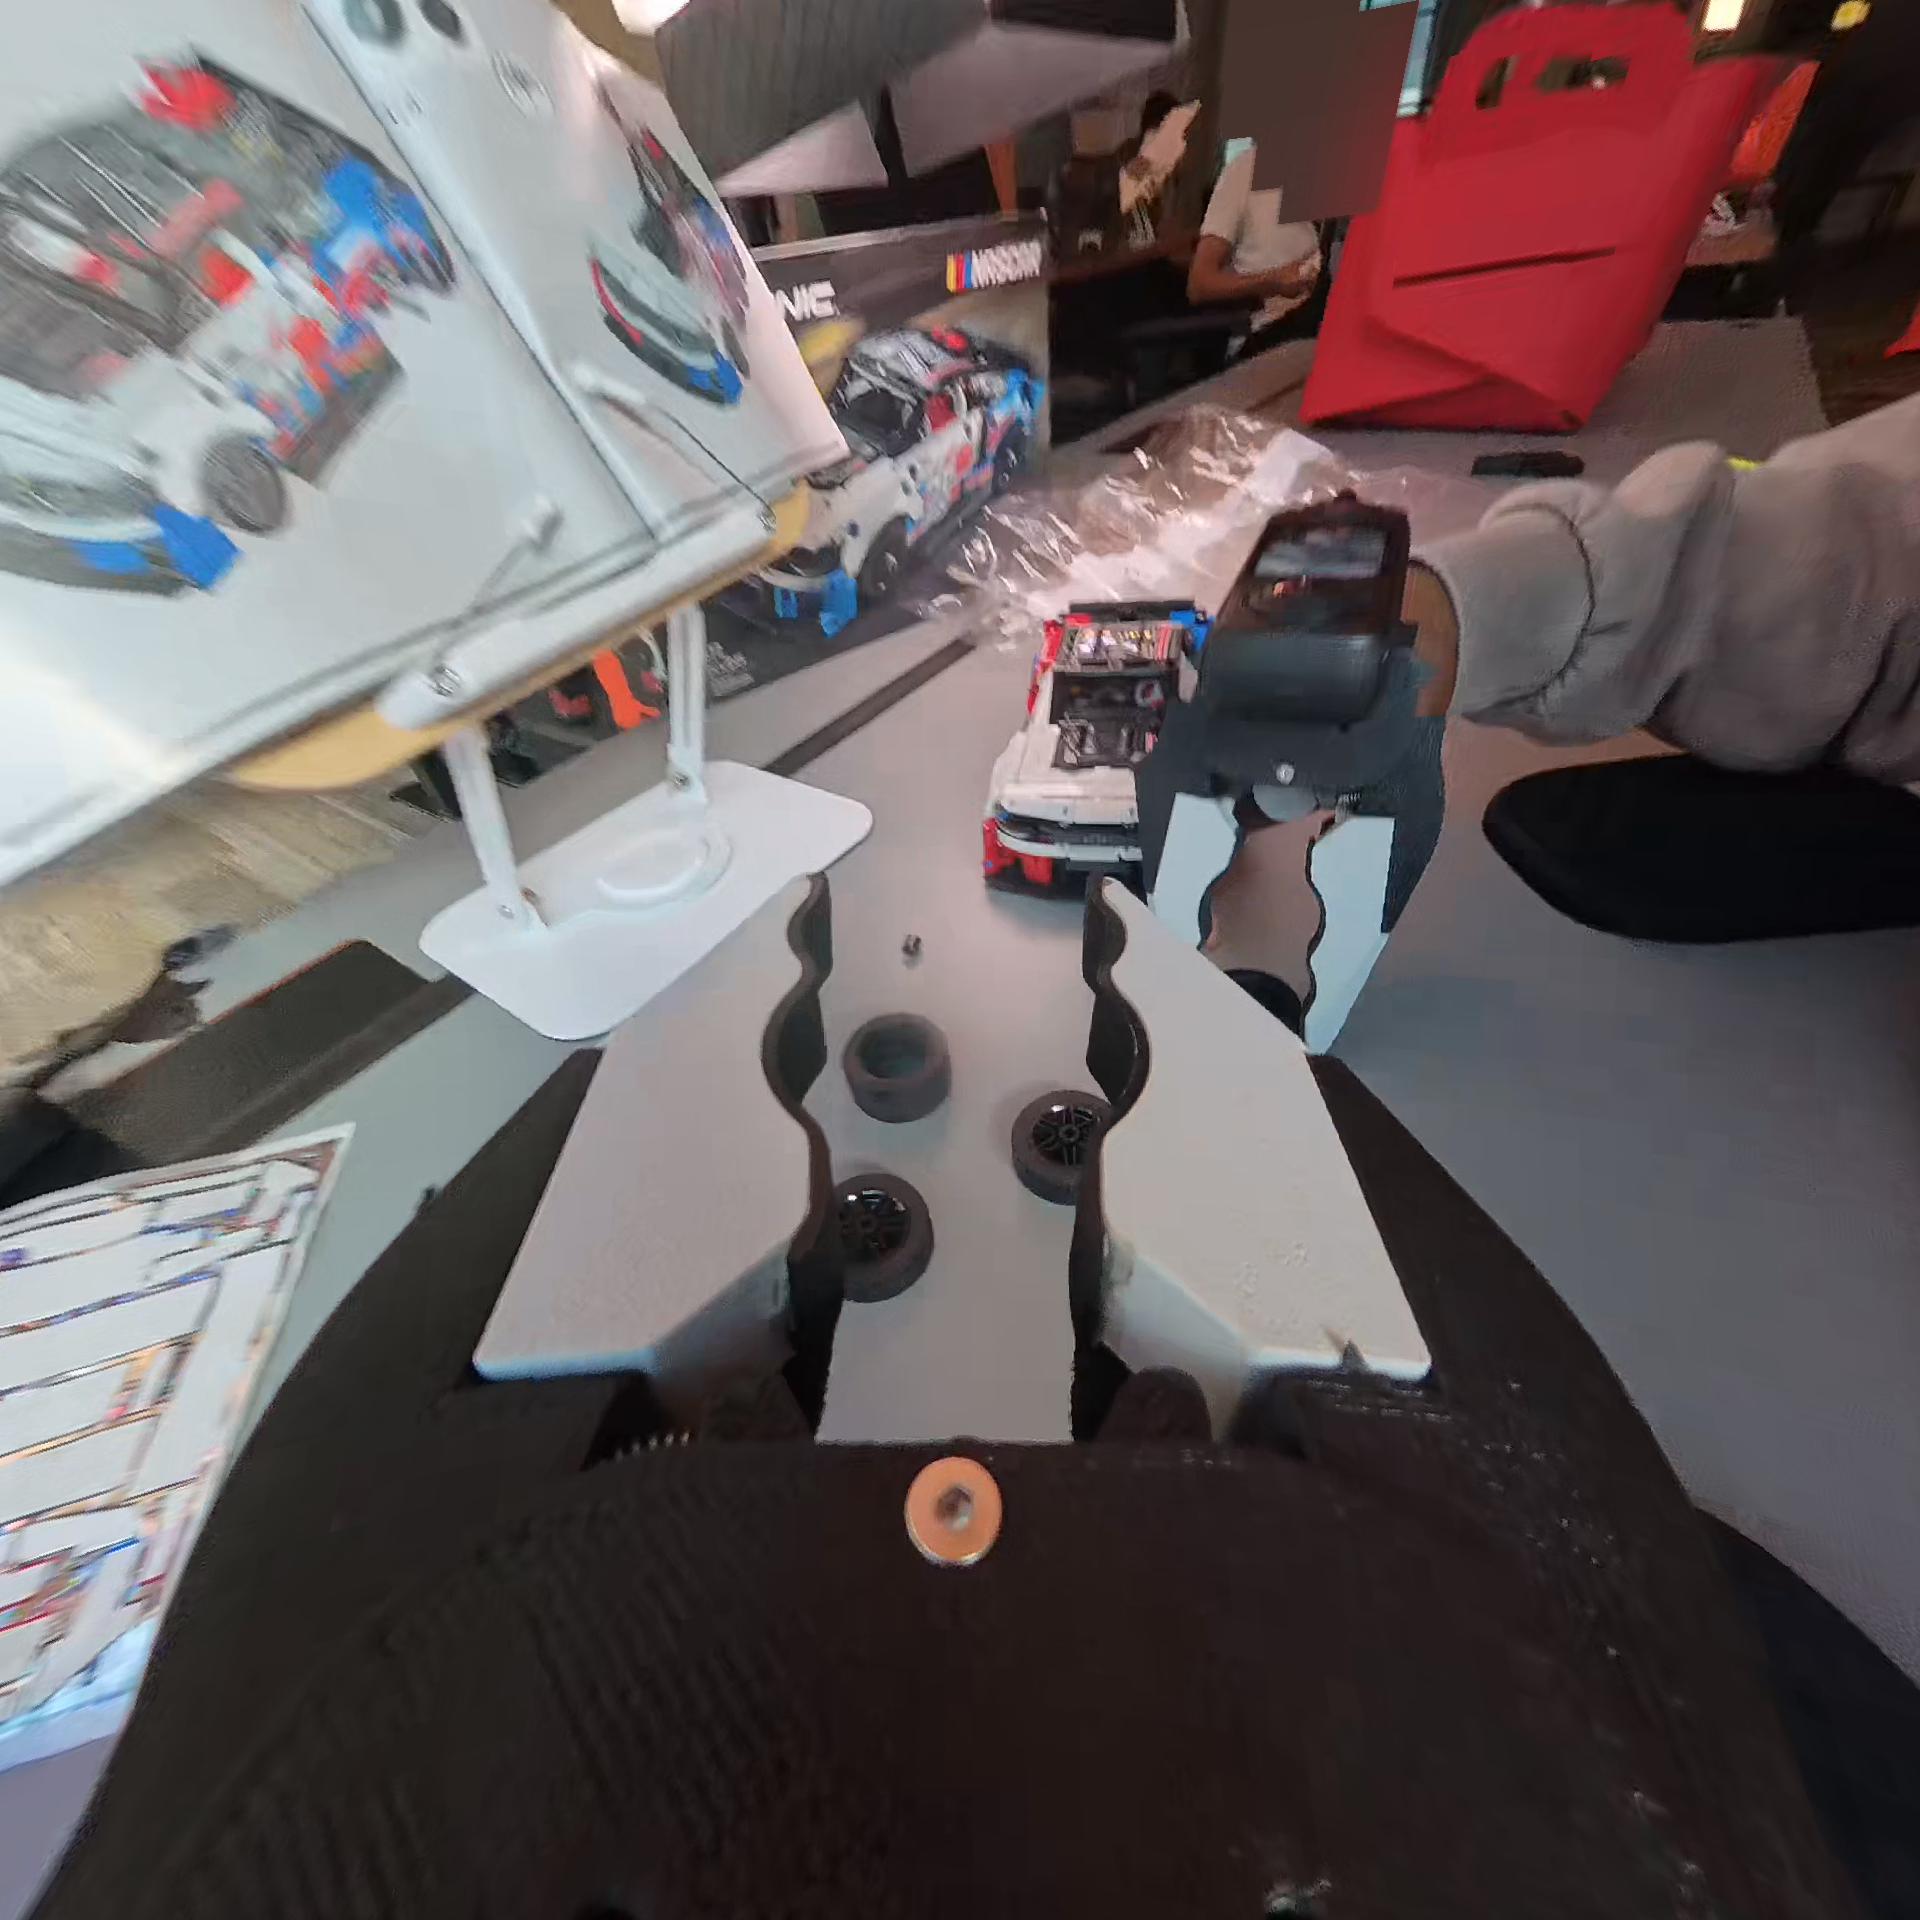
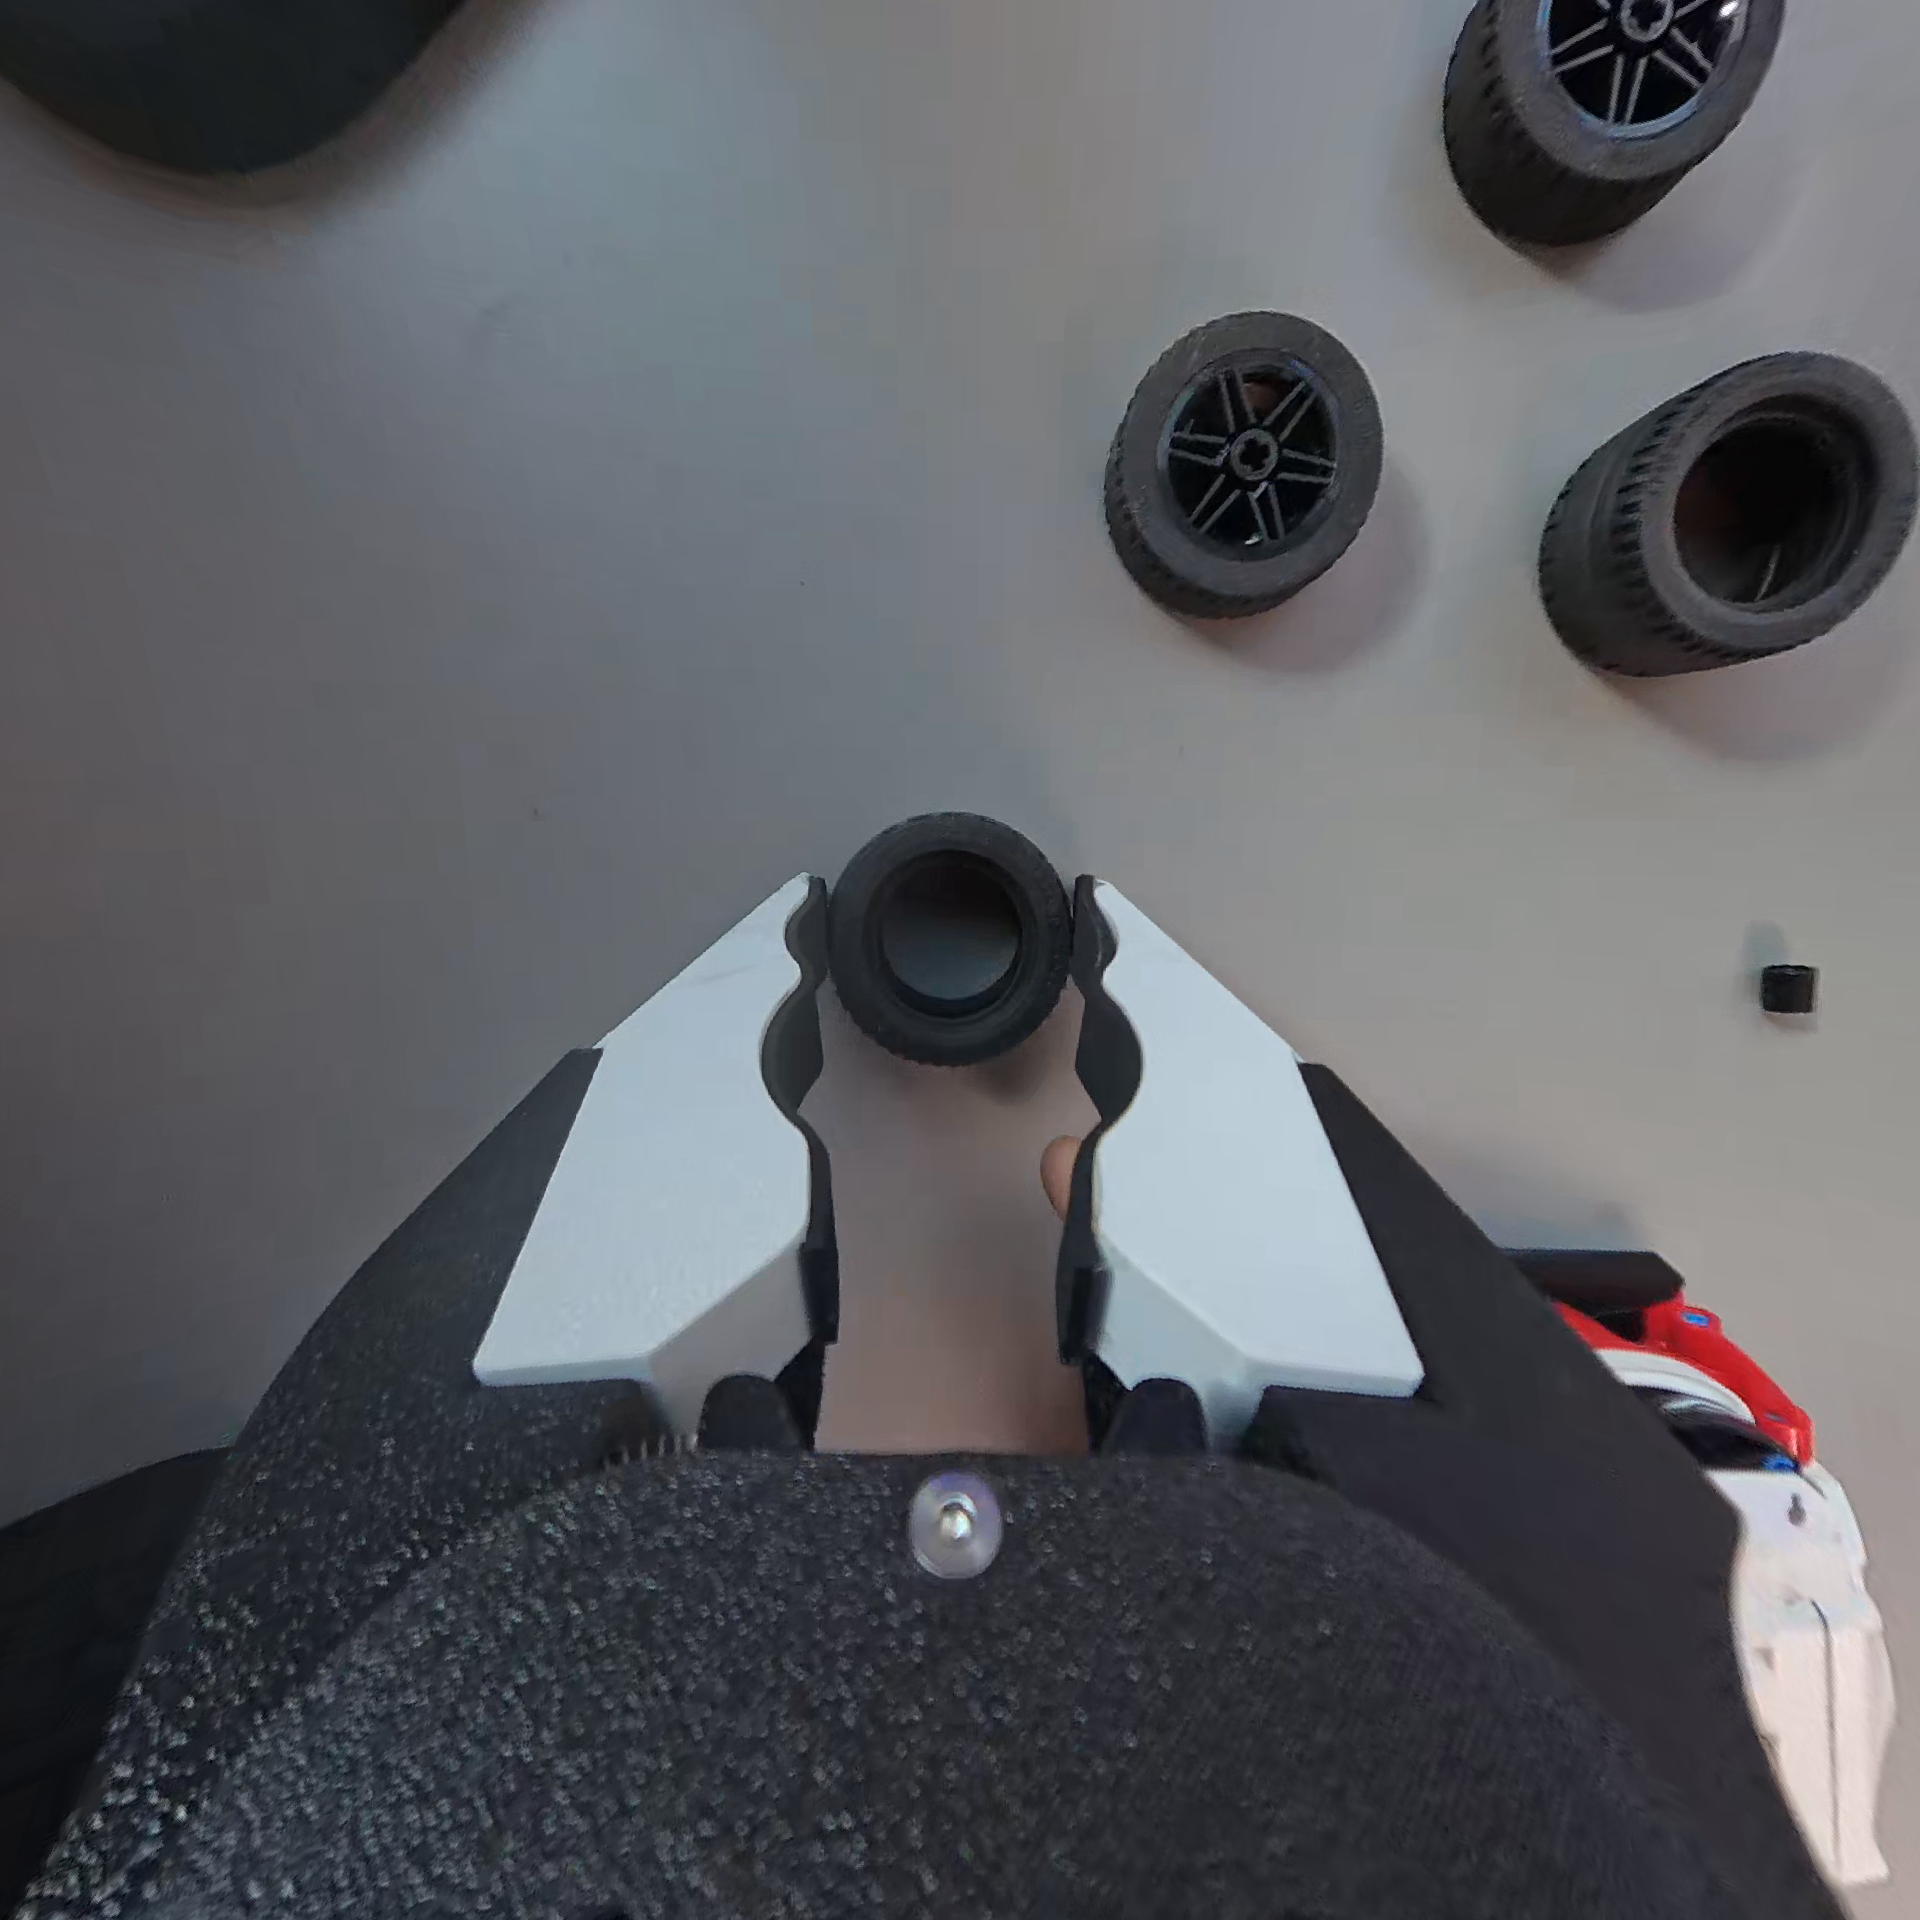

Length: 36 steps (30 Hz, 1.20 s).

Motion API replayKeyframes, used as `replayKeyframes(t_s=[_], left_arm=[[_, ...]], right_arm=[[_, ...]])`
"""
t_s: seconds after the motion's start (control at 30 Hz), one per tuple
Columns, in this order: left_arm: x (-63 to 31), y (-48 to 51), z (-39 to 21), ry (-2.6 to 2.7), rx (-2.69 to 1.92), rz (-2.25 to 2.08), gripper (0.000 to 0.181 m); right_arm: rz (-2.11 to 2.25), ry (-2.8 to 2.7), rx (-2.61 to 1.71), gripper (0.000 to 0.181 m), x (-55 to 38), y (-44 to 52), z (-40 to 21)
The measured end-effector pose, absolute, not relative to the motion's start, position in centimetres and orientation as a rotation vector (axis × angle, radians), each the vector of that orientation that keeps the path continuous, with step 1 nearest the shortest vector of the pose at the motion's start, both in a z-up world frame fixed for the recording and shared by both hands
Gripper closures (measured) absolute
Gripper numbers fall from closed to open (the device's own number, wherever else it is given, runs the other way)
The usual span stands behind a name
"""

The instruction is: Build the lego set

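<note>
In the right wrist view my right gripper [image 2: 948, 902] points straight down at the grey table. Its fingertips [image 2: 1086, 914] touch both sides of a hollow black tyre [image 2: 862, 997] lying flat. Two wheels with black rims [image 2: 1242, 468] [image 2: 1610, 114], another hollow tyre [image 2: 1730, 514] and a small black piece [image 2: 1789, 987] lie to the right. In the left wrist view my left gripper [image 1: 956, 904] is open and empty above a hollow tyre [image 1: 896, 1068] and two rimmed wheels [image 1: 1060, 1143] [image 1: 881, 1236]. The white, red and blue lego car [image 1: 1081, 758] stands beyond, next to the right gripper [image 1: 1262, 935].
An instruction booklet [image 1: 312, 364] sits on a white stand [image 1: 644, 914] at left, with the set's box [image 1: 914, 416] and clear plastic wrap [image 1: 1143, 499] behind. A sticker sheet [image 1: 125, 1403] lies at near left. A red bag [image 1: 1507, 229] stands far right. A dark shape [image 1: 1683, 842] lies right. The tips of one gripper are about 20 centimetres away from the tips of the other. My right gripper's tips are some 12 centimetres from the small black piece [image 2: 1789, 987].
</note>
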<state>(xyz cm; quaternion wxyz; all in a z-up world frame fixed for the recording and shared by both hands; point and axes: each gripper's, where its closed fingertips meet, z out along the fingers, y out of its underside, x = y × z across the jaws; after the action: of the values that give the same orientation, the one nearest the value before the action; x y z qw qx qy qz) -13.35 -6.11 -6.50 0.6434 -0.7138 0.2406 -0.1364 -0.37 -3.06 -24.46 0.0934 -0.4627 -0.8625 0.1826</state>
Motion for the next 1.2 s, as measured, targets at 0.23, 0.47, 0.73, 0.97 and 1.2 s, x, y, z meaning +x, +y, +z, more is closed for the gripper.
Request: replayKeyframes(t_s=[0.23,0.47,0.73,0.97,1.2], left_arm=[[-34.2,-15.3,1.3,0.192,-1.829,0.173,0.139],[-46.1,-18.9,-12.2,0.048,-2.565,0.064,0.128],[-45.3,-19.9,-23.1,0.174,-2.942,0.06,0.125],[-45.6,-20.0,-21.6,0.196,-2.873,0.143,0.149],[-31.6,-16.3,-2.6,0.32,-1.844,-0.465,0.15]], right_arm=[[0.587,-2.419,-1.357,0.122,-0.2,-2.6,-23.1],[0.871,-2.067,-1.425,0.121,1.4,-1.9,-17.9],[0.901,-1.917,-1.537,0.131,5.5,-0.6,-18.0],[0.965,-1.835,-1.505,0.135,5.9,-0.9,-17.2],[1.111,-1.699,-1.322,0.137,3.2,-2.9,-13.3]])
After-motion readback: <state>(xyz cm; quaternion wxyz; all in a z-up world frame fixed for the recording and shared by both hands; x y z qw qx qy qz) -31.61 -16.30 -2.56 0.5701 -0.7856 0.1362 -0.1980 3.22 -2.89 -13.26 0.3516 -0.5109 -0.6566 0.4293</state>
